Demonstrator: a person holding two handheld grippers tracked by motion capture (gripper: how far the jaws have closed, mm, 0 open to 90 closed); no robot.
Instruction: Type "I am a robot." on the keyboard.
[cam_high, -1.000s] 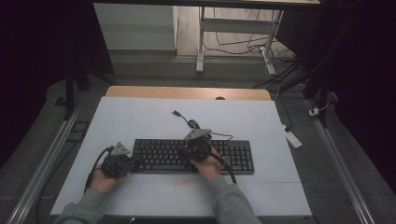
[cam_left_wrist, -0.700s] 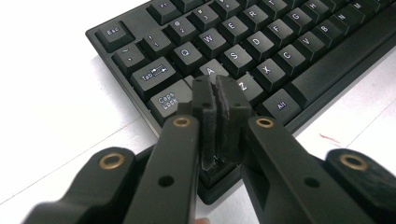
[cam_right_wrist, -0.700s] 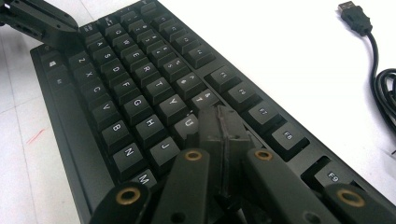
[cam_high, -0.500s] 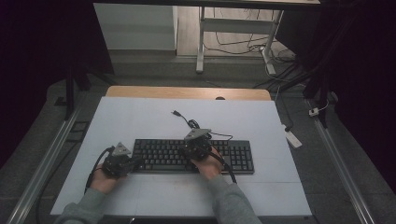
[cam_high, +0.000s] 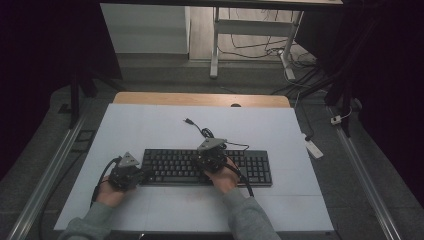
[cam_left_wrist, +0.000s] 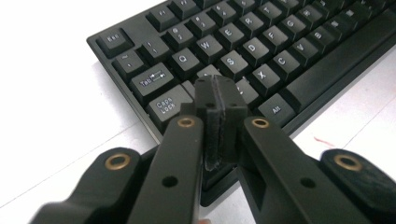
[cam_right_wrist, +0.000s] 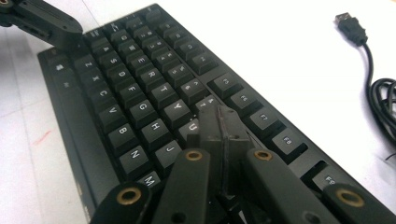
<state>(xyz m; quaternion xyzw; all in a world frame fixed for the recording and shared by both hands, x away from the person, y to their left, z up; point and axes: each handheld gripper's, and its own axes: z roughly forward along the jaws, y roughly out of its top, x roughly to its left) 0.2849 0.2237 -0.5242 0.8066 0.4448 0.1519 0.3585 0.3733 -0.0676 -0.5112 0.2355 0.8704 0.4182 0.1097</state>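
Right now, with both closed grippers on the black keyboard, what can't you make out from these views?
- Key under the left gripper: left gripper view, its shut jaws cover it.
- Key under the right gripper: right gripper view, jaws cover it.
- Whether either is pressed: cannot tell.
- Black keyboard legends: high view, too small.
- Black USB cable: right gripper view, cut off by the right edge.
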